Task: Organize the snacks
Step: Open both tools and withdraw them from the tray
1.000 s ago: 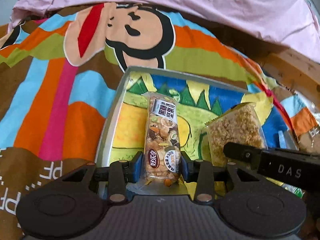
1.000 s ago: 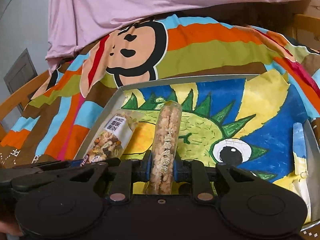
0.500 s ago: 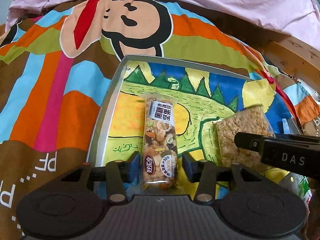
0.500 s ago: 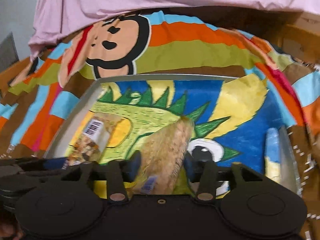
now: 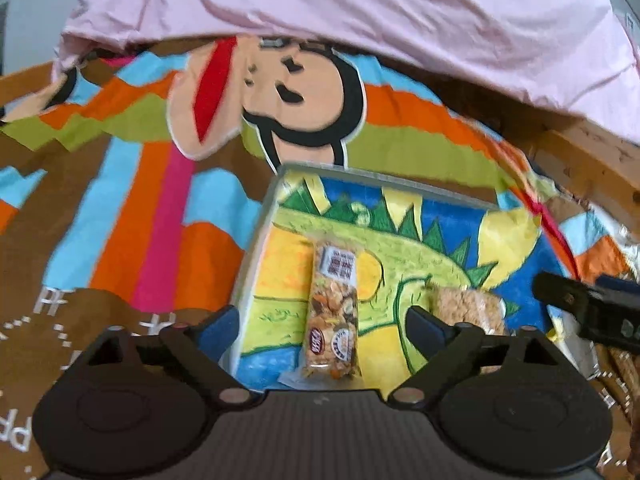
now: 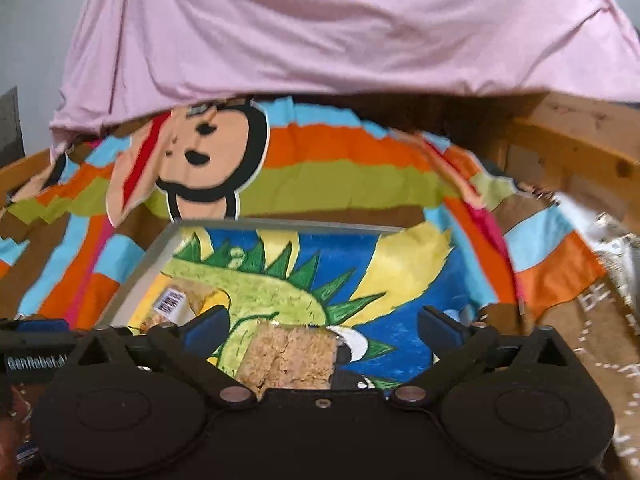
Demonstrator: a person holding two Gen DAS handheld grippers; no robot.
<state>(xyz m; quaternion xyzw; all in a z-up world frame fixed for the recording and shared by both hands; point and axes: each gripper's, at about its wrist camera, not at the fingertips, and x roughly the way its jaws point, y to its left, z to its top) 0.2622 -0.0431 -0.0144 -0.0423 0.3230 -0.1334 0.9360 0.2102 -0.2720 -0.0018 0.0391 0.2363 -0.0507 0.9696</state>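
A nut bar point(image 5: 333, 312) in a clear wrapper lies flat on the dinosaur-print tray point(image 5: 256, 240), between the wide-open fingers of my left gripper point(image 5: 324, 326), which does not touch it. A tan crispy bar point(image 5: 466, 308) lies to its right on the tray. In the right wrist view the crispy bar point(image 6: 292, 354) lies below my open right gripper point(image 6: 324, 328), and the nut bar point(image 6: 172, 304) shows at the tray's point(image 6: 152, 256) left side. Both grippers are empty.
The tray sits on a striped cloth with a monkey face point(image 5: 280, 76). A pink sheet point(image 6: 340, 28) hangs behind. A wooden frame point(image 6: 580, 148) stands at the right, with a foil wrapper point(image 6: 616, 248) near it.
Both grippers opened and let go of their bars, which now lie on the tray. Both grippers have pulled back and risen a little.
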